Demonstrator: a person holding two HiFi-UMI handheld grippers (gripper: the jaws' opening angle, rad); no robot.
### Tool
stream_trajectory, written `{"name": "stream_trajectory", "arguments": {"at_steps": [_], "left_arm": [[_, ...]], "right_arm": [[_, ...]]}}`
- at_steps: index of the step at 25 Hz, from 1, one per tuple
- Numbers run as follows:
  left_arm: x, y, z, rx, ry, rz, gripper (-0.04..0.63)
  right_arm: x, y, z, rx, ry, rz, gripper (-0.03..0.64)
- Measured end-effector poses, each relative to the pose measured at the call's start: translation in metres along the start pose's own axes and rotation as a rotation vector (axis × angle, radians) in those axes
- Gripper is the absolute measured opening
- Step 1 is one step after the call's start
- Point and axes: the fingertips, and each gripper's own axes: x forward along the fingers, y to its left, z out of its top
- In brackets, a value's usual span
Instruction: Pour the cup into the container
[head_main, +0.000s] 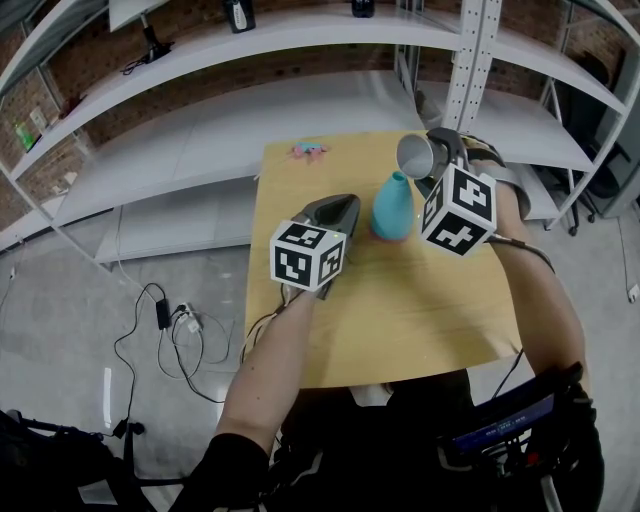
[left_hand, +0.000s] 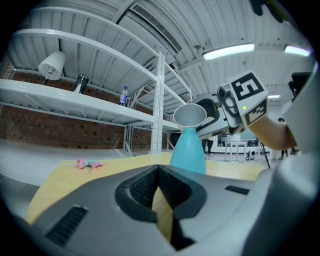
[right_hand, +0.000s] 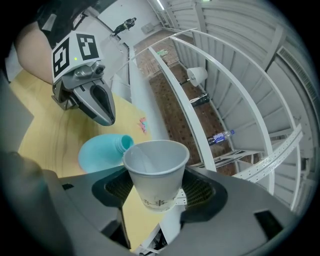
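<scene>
- Head view: wooden table (head_main: 400, 310) in front of white shelving. The teal container (head_main: 393, 207) stands upright near the table's far edge. The right gripper (head_main: 432, 160) holds a paper cup (head_main: 413, 153) above and just right of the container's neck, tipped on its side with the mouth facing left. The left gripper (head_main: 347, 205) hovers left of the container, apart from it. A small pink object (head_main: 309, 150) lies at the far edge
- Left gripper view: left gripper (left_hand: 158, 167) jaws closed, pads meeting at the tips, nothing between them. Ahead, the cup's (left_hand: 190, 116) rim sits right at the top of the container (left_hand: 187, 150)
- Right gripper view: right gripper (right_hand: 157, 192) jaws clamped on the cup's (right_hand: 156, 172) lower body, one pad on each side. The container's (right_hand: 100, 152) open neck lies just beside the cup's rim. Cup contents not discernible
</scene>
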Motion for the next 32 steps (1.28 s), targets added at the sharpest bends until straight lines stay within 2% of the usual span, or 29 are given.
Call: {"name": "stream_trajectory", "arguments": {"at_steps": [21,32], "left_arm": [[0.0018,-0.0002,-0.0005,-0.001,0.006,-0.008,-0.005],[0.0022,-0.0002,-0.0007,-0.003,0.011,-0.009,-0.005]], "right_arm": [[-0.0004,-0.0003,0.0027,-0.103,0.021,-0.028,0.305],[-0.0002,-0.0025,0.0004,-0.118,0.034,-0.035,0.305]]}}
